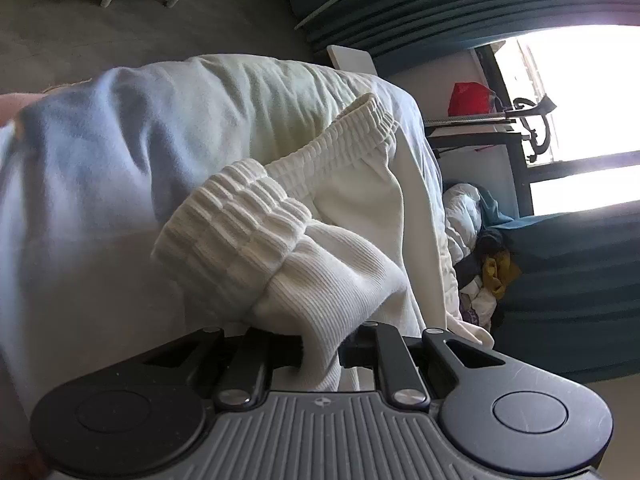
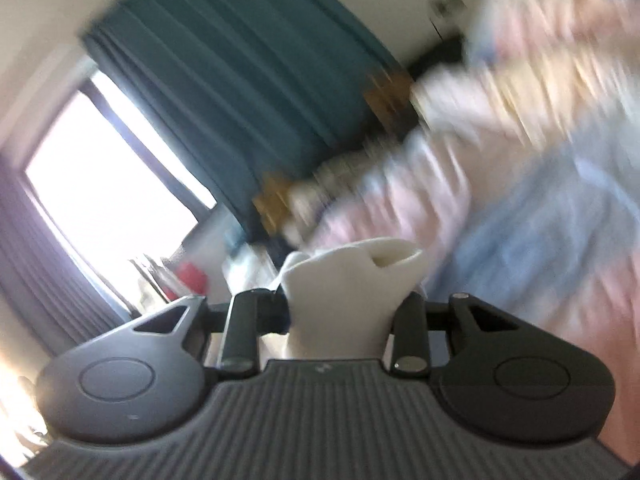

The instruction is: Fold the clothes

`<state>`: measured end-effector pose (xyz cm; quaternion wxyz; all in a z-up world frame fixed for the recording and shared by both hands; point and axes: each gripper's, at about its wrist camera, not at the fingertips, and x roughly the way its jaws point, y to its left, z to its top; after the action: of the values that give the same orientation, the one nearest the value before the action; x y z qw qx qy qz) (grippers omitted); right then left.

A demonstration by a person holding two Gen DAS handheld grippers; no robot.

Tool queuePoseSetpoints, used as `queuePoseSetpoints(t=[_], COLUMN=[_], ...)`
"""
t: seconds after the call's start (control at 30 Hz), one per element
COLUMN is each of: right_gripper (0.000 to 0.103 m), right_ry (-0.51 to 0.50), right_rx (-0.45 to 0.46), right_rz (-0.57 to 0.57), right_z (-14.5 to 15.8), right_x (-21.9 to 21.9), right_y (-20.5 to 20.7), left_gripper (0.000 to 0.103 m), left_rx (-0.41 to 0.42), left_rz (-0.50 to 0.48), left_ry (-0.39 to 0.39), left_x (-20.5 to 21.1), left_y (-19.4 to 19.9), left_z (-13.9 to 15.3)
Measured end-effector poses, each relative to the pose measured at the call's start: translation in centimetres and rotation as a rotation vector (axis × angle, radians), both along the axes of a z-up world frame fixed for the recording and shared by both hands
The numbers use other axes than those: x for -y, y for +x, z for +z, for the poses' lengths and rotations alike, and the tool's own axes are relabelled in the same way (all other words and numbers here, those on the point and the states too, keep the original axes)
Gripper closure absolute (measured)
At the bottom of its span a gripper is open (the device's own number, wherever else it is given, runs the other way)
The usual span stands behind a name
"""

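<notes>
the left claw (image 1: 320,350) is nipped tight on a ribbed fold of the white garment (image 1: 328,208), and from that grip the cloth runs forward and away from the camera, its gathered elastic waistband (image 1: 280,184) stretching up toward the far right, so the long axis lies roughly along the line the claw points. the right claw (image 2: 340,320) is drawn in narrow on another bunch of white fabric (image 2: 352,276), which fills the gap between the fingers and sticks up just ahead of them; that view is smeared, so whether it is the same garment cannot be told for certain, though it looks likely. if so, the piece hangs between the two claws, and the next fold would turn on drawing the two held ends apart or together along that waistband line. beneath the garment in the left view lies a bed (image 1: 100,160) in pale bluish-white sheets. a heap of mixed clothes (image 1: 484,264) sits at its far side, against teal curtains (image 1: 480,8) and a bright window (image 1: 580,120).
</notes>
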<state>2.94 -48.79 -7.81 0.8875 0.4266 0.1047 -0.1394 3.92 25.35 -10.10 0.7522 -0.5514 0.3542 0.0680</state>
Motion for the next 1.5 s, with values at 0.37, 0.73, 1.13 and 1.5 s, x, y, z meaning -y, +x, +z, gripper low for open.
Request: queuePoseSetpoints(t=[0.37,0.73,1.13,1.5], right_gripper=[0.061,0.022,0.023,0.092], right_ry=[0.524,0.861,0.916,0.695], right_rx=[-0.235,-0.02,-0.157,0.063], right_rz=[-0.009,-0.245,-0.274,-0.19], right_z=[-7.5,-9.1,-11.9,-8.0], right_x=[0.3,4.6,7.2,7.9], right_y=[-4.2,-10.4,-6.7,-3.4], left_gripper=[0.089,0.088,0.088,0.087], left_rx=[-0.005,0.001,-0.001,-0.008], left_rz=[0.02,0.026,0.03,0.019], left_ry=[0.002,-0.056,-0.069,-0.096], left_x=[0.3,-0.3,-0.1,-0.5], left_y=[-0.2,-0.2,-0.1,-0.2], left_z=[0.3,-0.5,-0.6,-1.1])
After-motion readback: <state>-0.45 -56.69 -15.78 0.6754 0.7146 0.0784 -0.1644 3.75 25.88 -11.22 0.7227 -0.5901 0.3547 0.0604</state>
